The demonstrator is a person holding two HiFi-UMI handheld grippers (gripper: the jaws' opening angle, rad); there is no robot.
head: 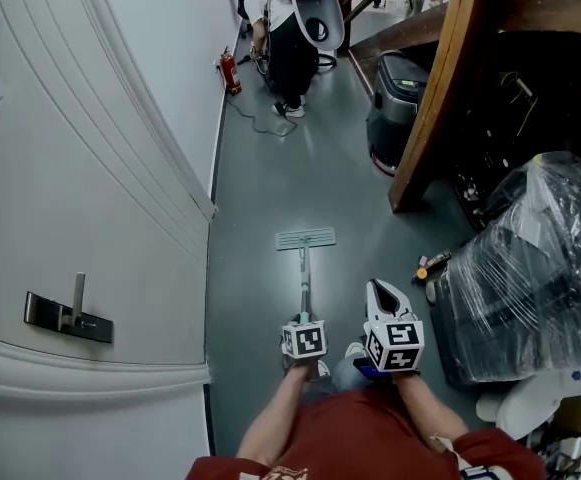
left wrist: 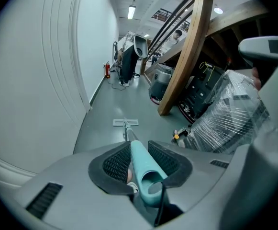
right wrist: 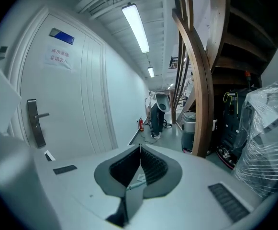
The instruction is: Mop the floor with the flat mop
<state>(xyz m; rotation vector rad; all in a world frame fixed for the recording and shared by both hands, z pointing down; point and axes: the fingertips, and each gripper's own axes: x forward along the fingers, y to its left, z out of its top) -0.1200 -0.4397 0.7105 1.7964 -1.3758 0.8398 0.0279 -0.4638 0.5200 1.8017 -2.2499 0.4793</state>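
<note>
The flat mop head (head: 306, 238) lies flat on the grey floor ahead of me, and its pole (head: 304, 286) runs back to my left gripper (head: 304, 336). That gripper is shut on the pole's teal grip (left wrist: 141, 164), which passes between its ribbed pads; the mop head (left wrist: 126, 122) shows beyond them. My right gripper (head: 381, 290) hangs just right of the pole, apart from it and pointing forward. In the right gripper view its jaws (right wrist: 139, 148) meet at the tips with nothing between them.
A white door with a dark handle (head: 68, 313) fills the left. A wooden stair beam (head: 440, 98), a grey floor machine (head: 398, 108) and a plastic-wrapped bundle (head: 530, 258) line the right. A small orange item (head: 432, 263) lies on the floor. Far down the corridor stand a person (head: 290, 53) and a red extinguisher (head: 231, 71).
</note>
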